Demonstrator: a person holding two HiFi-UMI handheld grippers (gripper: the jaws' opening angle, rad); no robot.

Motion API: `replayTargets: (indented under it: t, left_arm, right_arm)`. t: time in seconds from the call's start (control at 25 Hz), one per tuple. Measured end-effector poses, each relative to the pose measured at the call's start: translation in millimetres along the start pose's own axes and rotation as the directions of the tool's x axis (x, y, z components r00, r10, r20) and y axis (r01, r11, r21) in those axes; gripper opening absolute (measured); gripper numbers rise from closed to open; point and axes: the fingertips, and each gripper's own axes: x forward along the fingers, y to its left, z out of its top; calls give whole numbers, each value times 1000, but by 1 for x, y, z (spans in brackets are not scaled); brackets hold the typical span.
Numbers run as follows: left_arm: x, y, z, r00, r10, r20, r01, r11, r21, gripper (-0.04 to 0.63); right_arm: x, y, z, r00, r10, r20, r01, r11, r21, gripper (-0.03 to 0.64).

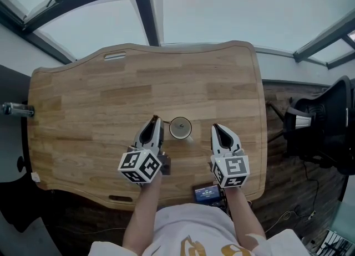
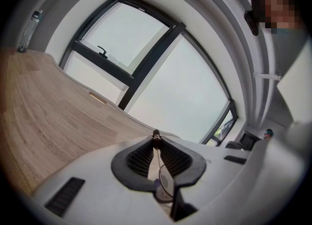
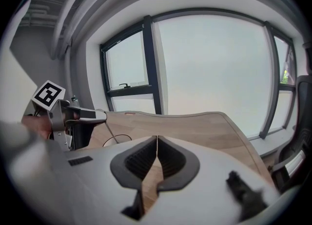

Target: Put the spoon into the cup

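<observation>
- Jaws of the left gripper [image 1: 156, 121] pinch the spoon [image 2: 156, 142] by its thin stem, its dark end at their tips.
- Right gripper [image 3: 157, 139] jaws are pressed together at the tips.
- Head view: the cup [image 1: 180, 128] stands on the tabletop [image 1: 100, 94] just below mid-frame, between the grippers.
- The spoon is just left of the cup.

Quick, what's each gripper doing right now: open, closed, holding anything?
Left gripper: jaws closed on the spoon.
Right gripper: jaws closed, nothing between them.
</observation>
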Motion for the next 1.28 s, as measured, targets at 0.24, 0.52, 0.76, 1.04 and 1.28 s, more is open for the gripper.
replayTargets:
  t: [0.24,0.52,0.76,1.04,1.28]
  left_arm:
    - [2,-1,-5,1000,2,-9,-2,1000,12,51]
    - [6,-2,-10,1000,6,-23,-6,1000,18,51]
    - [7,-2,-16,999,8,-32,-8,1000,21,51]
    - [9,-3,-19,999,11,-38,-10,1000,23,51]
    - [11,-4,-23,999,9,-47,-8,1000,25,51]
  right_arm:
    - [0,0,-3,1000,4,-5,-4,1000,4,32]
    - [1,-4,-7,1000,3,-13,-2,1000,11,32]
    - [2,-5,-10,1000,6,-18,-6,1000,14,32]
    - [2,-8,-14,1000,7,-25,-7,1000,14,32]
    - [2,-9,-16,1000,6,-30,-6,1000,17,32]
